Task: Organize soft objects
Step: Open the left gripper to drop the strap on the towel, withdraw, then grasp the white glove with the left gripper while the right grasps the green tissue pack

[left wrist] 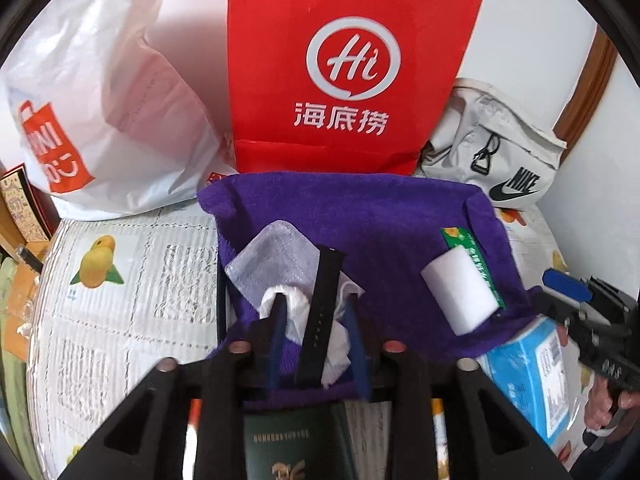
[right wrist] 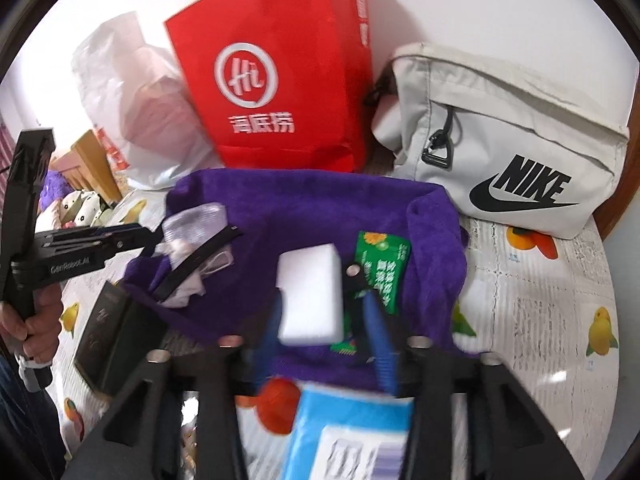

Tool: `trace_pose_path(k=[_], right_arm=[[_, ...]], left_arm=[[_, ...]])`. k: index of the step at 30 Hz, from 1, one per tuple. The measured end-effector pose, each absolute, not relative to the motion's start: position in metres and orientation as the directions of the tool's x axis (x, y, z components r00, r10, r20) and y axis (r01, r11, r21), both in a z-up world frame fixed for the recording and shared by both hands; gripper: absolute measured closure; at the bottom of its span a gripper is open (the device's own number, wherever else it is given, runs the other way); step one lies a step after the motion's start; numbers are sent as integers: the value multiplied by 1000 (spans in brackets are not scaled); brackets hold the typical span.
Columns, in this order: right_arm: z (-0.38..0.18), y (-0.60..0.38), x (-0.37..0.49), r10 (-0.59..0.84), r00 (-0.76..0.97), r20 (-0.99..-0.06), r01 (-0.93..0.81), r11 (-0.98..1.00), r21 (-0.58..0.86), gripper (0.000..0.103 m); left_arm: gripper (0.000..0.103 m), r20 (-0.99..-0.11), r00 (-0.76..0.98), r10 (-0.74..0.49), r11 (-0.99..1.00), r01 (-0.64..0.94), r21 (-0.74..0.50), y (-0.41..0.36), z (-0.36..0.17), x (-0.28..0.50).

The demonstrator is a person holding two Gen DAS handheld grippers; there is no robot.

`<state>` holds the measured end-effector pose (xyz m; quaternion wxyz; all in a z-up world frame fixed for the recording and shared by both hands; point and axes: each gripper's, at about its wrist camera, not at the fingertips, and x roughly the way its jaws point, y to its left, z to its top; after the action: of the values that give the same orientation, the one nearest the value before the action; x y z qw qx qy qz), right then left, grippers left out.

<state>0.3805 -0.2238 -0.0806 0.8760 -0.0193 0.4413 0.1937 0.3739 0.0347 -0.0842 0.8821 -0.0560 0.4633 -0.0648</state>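
Observation:
A purple towel (left wrist: 360, 220) (right wrist: 304, 208) lies on the table. On it lie a white sponge block (left wrist: 460, 292) (right wrist: 310, 296), a green packet (left wrist: 472, 256) (right wrist: 384, 268), a crumpled white tissue (left wrist: 296, 304) (right wrist: 184, 292), a grey mesh pouch (left wrist: 276, 256) (right wrist: 196, 220) and a black strap (left wrist: 322, 316) (right wrist: 196, 264). My left gripper (left wrist: 316, 312) has its jaws around the tissue and strap, fingers apart. My right gripper (right wrist: 324, 312) is open around the white sponge, one finger on each side.
A red paper bag (left wrist: 344, 68) (right wrist: 280, 76), a white plastic bag (left wrist: 104, 112) and a white Nike bag (right wrist: 508, 148) stand behind the towel. A blue tissue box (left wrist: 528, 380) (right wrist: 352, 432) and a dark green passport (left wrist: 296, 444) (right wrist: 112, 340) lie near the front.

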Motion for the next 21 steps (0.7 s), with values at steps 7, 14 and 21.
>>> trace_pose_path(k=[7, 14, 21], right_arm=[[-72, -216, 314, 332, 535, -777, -375, 917, 134, 35], [-84, -220, 237, 347, 507, -789, -361, 917, 171, 30], [-119, -226, 182, 324, 464, -824, -287, 935, 207, 26]], left_arm=[[51, -792, 585, -176, 983, 62, -173, 43, -72, 325], [45, -787, 597, -153, 985, 30, -169, 59, -73, 271], [44, -777, 617, -128, 986, -8, -168, 71, -82, 223]])
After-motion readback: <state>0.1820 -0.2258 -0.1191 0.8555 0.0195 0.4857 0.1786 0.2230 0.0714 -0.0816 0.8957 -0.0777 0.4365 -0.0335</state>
